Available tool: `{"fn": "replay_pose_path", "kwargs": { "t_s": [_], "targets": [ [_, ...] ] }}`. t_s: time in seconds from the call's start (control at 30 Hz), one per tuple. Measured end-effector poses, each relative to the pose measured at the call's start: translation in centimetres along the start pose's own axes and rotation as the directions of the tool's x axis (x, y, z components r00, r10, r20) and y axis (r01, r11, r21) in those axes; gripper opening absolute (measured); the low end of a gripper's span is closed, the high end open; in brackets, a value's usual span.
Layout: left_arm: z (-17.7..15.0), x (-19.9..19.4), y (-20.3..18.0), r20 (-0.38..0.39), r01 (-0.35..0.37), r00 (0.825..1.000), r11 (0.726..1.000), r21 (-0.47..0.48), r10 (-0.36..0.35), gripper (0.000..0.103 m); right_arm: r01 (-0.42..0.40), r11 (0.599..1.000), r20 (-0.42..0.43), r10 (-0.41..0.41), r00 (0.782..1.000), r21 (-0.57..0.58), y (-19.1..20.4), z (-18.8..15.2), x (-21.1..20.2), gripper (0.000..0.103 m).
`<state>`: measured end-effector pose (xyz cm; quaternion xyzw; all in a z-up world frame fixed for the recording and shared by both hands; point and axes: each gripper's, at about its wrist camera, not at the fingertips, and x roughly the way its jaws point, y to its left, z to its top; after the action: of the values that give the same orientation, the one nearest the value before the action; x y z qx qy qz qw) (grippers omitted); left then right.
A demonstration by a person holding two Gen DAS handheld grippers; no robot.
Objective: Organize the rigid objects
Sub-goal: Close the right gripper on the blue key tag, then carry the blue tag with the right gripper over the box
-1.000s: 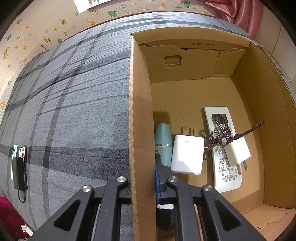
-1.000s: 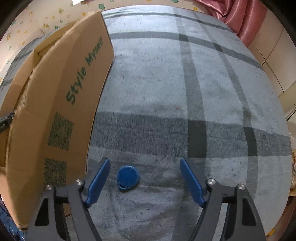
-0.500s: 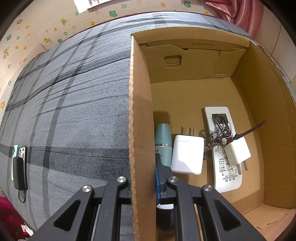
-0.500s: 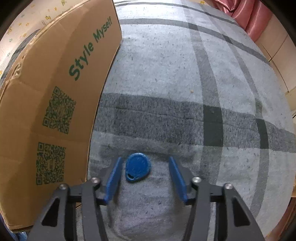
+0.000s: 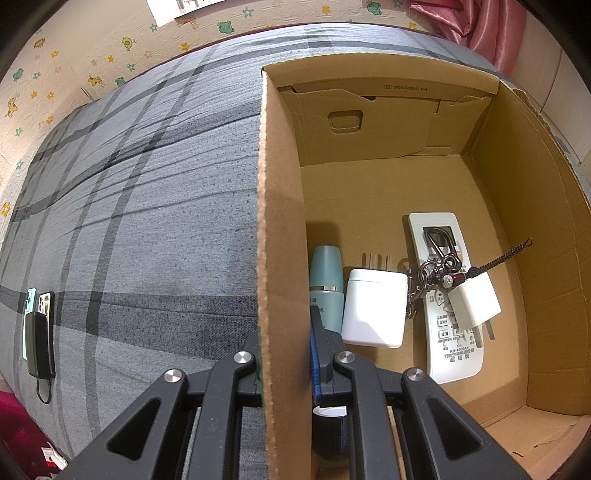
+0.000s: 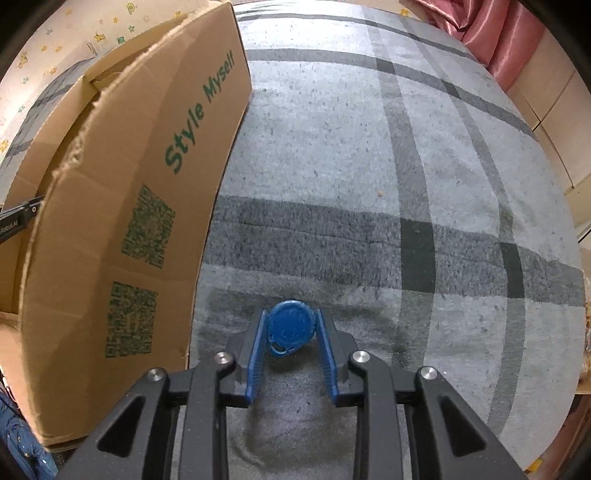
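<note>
A blue teardrop key tag [image 6: 291,325] lies on the grey plaid bedspread [image 6: 369,147], just right of the cardboard box [image 6: 129,206]. My right gripper [image 6: 290,323] points down over it, its jaws closing, and both blue pads touch the tag's sides. My left gripper [image 5: 284,332] is shut on the box's left wall [image 5: 277,221]. Inside the box lie a teal bottle [image 5: 325,280], a white container [image 5: 373,306], a white remote [image 5: 454,354], a key ring with a cord [image 5: 432,273] and a white charger [image 5: 474,301].
Two phones and a dark power bank [image 5: 37,332] lie on the bedspread at the far left. A pink curtain [image 6: 491,33] hangs at the back right. The wall behind has a cartoon-animal pattern. The box's far half holds nothing.
The right gripper's jaws have drawn in from wide apart until they meet the blue tag's sides. It has also shifted slightly so the tag sits centred. The left gripper is unchanged.
</note>
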<state>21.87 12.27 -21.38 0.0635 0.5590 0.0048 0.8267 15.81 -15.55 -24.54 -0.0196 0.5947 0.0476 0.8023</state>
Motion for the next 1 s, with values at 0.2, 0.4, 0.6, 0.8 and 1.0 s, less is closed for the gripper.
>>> {"fn": "replay_pose_path", "kwargs": {
  "t_s": [0.2, 0.4, 0.6, 0.8, 1.0],
  "targets": [
    [0.0, 0.0, 0.0, 0.000, 0.001, 1.000, 1.000, -0.002, -0.001, 0.014, 0.004, 1.000, 0.012, -0.004, 1.000, 0.008, 0.0, 0.5, -1.3, 0.028],
    [0.0, 0.0, 0.0, 0.000, 0.002, 1.000, 1.000, -0.002, -0.002, 0.014, 0.006, 1.000, 0.033, -0.007, 0.999, 0.013, -0.2, 1.2, -3.2, 0.028],
    [0.0, 0.0, 0.0, 0.000, 0.002, 1.000, 1.000, -0.003, -0.002, 0.014, 0.015, 1.000, 0.059, -0.016, 0.998, 0.007, 0.0, 2.3, -5.1, 0.028],
    [0.0, 0.1, 0.0, -0.001, 0.004, 1.000, 1.000, -0.004, -0.004, 0.014, 0.014, 1.000, 0.088, -0.014, 0.996, 0.002, 0.5, 3.8, -6.9, 0.028],
    [0.0, 0.2, 0.0, -0.001, 0.003, 1.000, 1.000, -0.004, -0.003, 0.014, 0.009, 1.000, 0.125, -0.009, 0.992, -0.003, 1.3, 5.2, -8.7, 0.028]
  ]
}}
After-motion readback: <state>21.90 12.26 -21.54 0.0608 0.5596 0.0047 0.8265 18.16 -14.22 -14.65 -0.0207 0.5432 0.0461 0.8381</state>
